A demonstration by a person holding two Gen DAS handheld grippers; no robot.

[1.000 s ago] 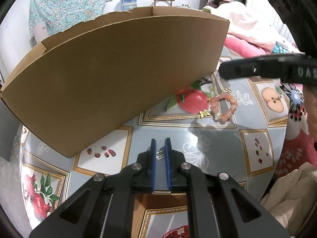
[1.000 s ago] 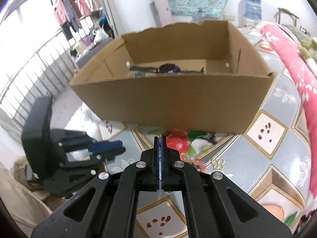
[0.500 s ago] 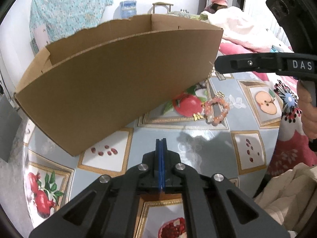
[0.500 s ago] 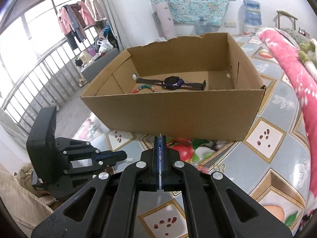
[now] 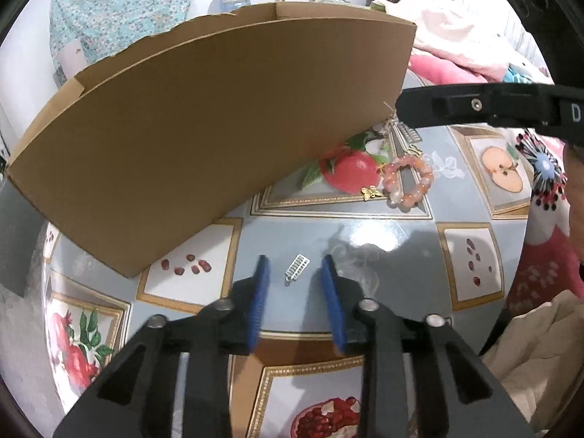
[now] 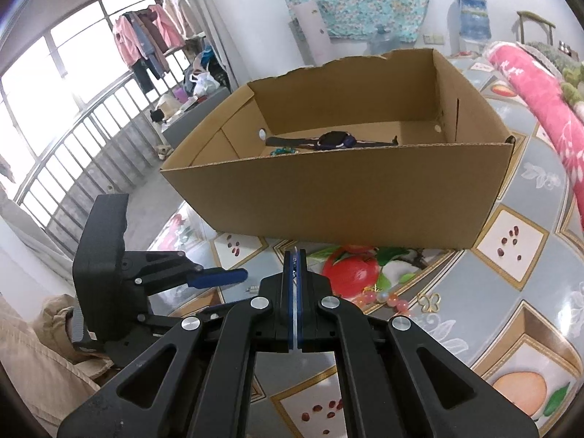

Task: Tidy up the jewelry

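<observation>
Half a second back my left gripper (image 5: 296,268) was clamped shut; now its blue jaws are opening around a small silver comb-shaped charm (image 5: 296,266) lying free on the fruit-patterned tablecloth (image 5: 365,233), pads not touching it. My right gripper (image 6: 295,255) stays closed on nothing visible. A pink bead bracelet (image 5: 408,181) waits beside the open cardboard box (image 6: 357,197). Likely the charm's pickup begins again.

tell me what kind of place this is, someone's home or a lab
Most likely a lived-in home, not a lab. Clothes hang on a rack by the barred window, a pink blanket lies heaped at the side, and the table wears a fruit-print cloth with a cardboard box on it.
</observation>
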